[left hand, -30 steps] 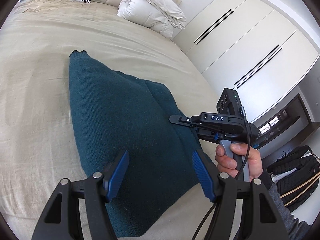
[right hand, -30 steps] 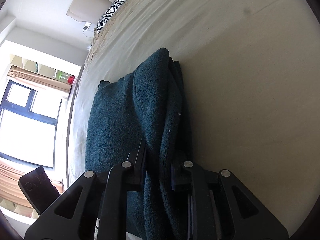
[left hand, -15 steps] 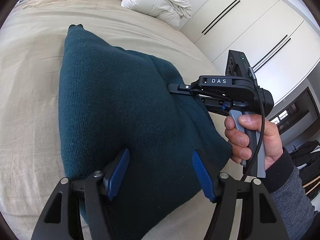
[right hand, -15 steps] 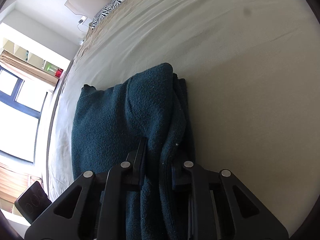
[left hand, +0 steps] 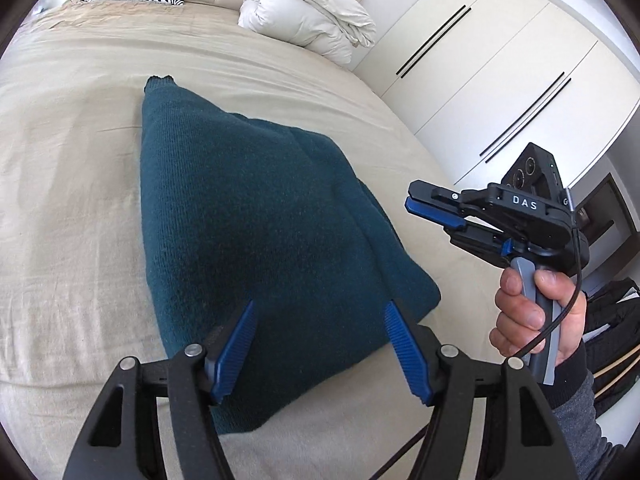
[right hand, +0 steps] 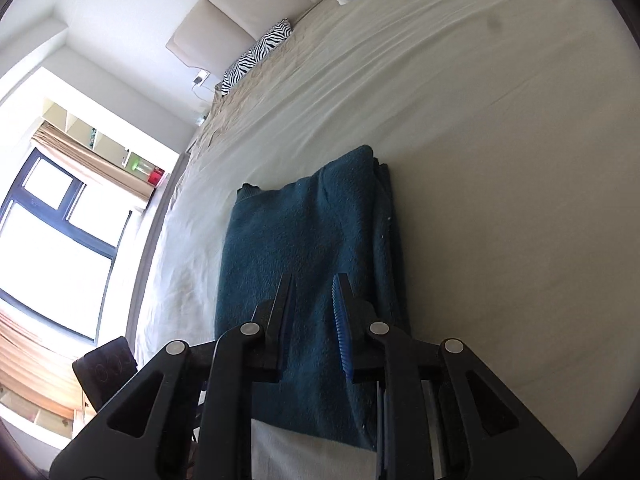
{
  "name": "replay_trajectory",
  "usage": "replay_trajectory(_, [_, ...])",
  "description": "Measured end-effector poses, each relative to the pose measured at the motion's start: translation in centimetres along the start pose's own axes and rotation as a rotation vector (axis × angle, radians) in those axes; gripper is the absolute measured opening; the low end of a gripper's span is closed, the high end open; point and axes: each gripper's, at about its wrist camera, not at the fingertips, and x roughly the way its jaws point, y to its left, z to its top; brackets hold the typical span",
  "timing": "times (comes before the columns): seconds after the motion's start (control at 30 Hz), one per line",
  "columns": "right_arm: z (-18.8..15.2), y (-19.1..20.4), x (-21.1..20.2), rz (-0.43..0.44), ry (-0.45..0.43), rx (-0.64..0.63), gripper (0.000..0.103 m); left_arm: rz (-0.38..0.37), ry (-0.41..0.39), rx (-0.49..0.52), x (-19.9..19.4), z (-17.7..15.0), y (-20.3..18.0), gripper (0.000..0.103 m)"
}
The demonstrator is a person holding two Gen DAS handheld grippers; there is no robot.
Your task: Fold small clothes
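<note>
The left black plastic two-finger gripper (left hand: 320, 344) has ribbed blue pads and round silver screws on its triangular cut-out arms; the right black gripper (left hand: 434, 210) carries white "DAS" lettering, blue pads, a grey handle, a thin black cable (left hand: 560, 320); behind it, a grey knit sleeve (left hand: 580, 420) with dark cuff.

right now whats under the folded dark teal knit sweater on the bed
The folded dark teal knit sweater lies directly on the beige bedsheet, which shows all around it. Its inner folded layers, and the sheet beneath, are covered, so anything tucked there cannot be seen.
</note>
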Motion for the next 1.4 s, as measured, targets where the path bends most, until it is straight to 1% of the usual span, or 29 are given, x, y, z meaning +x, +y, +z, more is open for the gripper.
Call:
replay_trajectory(0.07, [-1.9,-0.4,0.0,0.051,0.043,0.004,0.018,0.030,0.027,0.044,0.6,-1.4,-0.4,0.069])
replay_trajectory(0.1, [-2.8,-0.9,0.5,0.041,0.067,0.011,0.018,0.044,0.039,0.053,1.1,-2.0,-0.4,0.069])
replay_trajectory(0.17, [-4.4,-3.0,1.8,-0.016,0.103,0.046,0.018,0.045,0.042,0.040,1.7,-2.7,-0.1,0.068])
replay_trajectory(0.2, [-4.9,-4.4,2.0,-0.005,0.100,0.072,0.013,0.041,0.044,0.037,1.9,-2.7,0.1,0.068])
replay_trajectory(0.23, [-5.2,-6.0,1.6,0.031,0.088,0.100,0.007,0.042,0.047,0.039,2.0,-2.8,0.1,0.068])
replay_trajectory(0.27, [-5.4,-7.2,1.2,0.049,0.079,0.136,0.003,0.047,0.052,0.048,2.0,-2.7,-0.2,0.068])
replay_trajectory(0.33, [-5.3,-7.4,0.5,0.057,0.069,0.153,0.003,0.057,0.068,0.072,1.9,-2.0,-0.9,0.068])
replay_trajectory(0.37, [-5.2,-6.8,0.0,0.047,0.059,0.130,0.004,0.050,0.069,0.068,1.8,-1.3,-1.4,0.067])
replay_trajectory(0.4, [-5.1,-6.1,-0.5,0.045,0.050,0.106,0.008,0.033,0.056,0.061,1.1,-0.8,-1.6,0.067])
replay_trajectory(0.47, [-4.5,-4.9,-1.4,0.046,0.036,0.070,0.008,0.022,0.012,0.062,-0.1,0.9,-1.7,0.067])
replay_trajectory(0.53, [-3.6,-4.0,-1.9,0.071,0.020,0.058,0.008,0.017,-0.032,0.059,-0.8,3.7,-1.3,0.067])
replay_trajectory(0.6, [-2.4,-3.3,-1.9,0.114,0.010,0.056,0.008,0.024,-0.052,0.054,-0.3,7.0,-0.5,0.067])
replay_trajectory(0.63, [-1.6,-2.9,-1.7,0.131,0.012,0.058,0.008,0.021,-0.039,0.049,0.5,8.6,-0.1,0.067])
replay_trajectory(0.7, [-0.2,-2.2,-0.2,0.172,0.037,0.059,0.008,0.005,-0.007,-0.004,2.6,11.5,1.5,0.067])
replay_trajectory(0.77, [1.5,-2.1,1.8,0.179,0.053,0.092,0.008,0.004,0.041,-0.059,4.6,13.5,3.4,0.065])
replay_trajectory(0.83, [2.7,-2.7,3.6,0.203,0.075,0.139,0.008,0.027,0.071,-0.083,6.5,14.6,5.0,0.054])
replay_trajectory(0.87, [3.1,-2.9,4.3,0.201,0.076,0.153,0.008,0.019,0.095,-0.100,7.4,14.8,5.8,0.053])
replay_trajectory(0.93, [3.7,-3.4,6.3,0.154,0.107,0.157,0.008,0.017,0.101,-0.098,8.3,14.8,6.4,0.045])
replay_trajectory(1.0, [3.9,-4.4,8.6,0.076,0.151,0.161,0.007,0.055,0.105,-0.059,8.6,14.4,6.5,0.036])
replay_trajectory(1.03, [3.9,-5.0,9.3,0.092,0.153,0.169,0.004,0.075,0.105,-0.057,8.7,14.3,6.8,0.027])
replay_trajectory(1.07, [4.0,-5.4,9.4,0.099,0.145,0.176,0.002,0.085,0.102,-0.073,8.5,13.9,7.3,0.022])
replay_trajectory(1.13, [4.4,-5.8,9.7,0.110,0.144,0.196,0.001,0.063,0.104,-0.120,8.3,13.7,8.5,0.013])
replay_trajectory(1.2, [4.4,-4.9,8.9,0.084,0.149,0.176,0.003,0.046,0.114,-0.142,7.5,13.6,9.0,0.012])
replay_trajectory(1.23, [4.6,-4.1,8.6,0.082,0.149,0.161,0.008,0.050,0.117,-0.148,6.9,13.8,8.7,0.012])
replay_trajectory(1.27, [4.8,-3.4,8.2,0.090,0.144,0.152,0.008,0.057,0.111,-0.152,6.1,14.0,8.3,0.011])
replay_trajectory(1.3, [5.2,-2.7,8.2,0.111,0.136,0.142,0.008,0.062,0.089,-0.147,5.1,14.2,7.9,0.014])
replay_trajectory(1.33, [5.5,-2.1,7.9,0.138,0.132,0.134,0.008,0.062,0.059,-0.131,4.3,14.3,7.4,0.023])
replay_trajectory(1.37, [5.7,-1.7,8.0,0.164,0.135,0.131,0.008,0.072,0.044,-0.110,4.0,14.3,6.7,0.027])
replay_trajectory(1.4, [5.9,-1.4,8.5,0.174,0.146,0.129,0.008,0.090,0.049,-0.089,4.3,14.3,6.2,0.030])
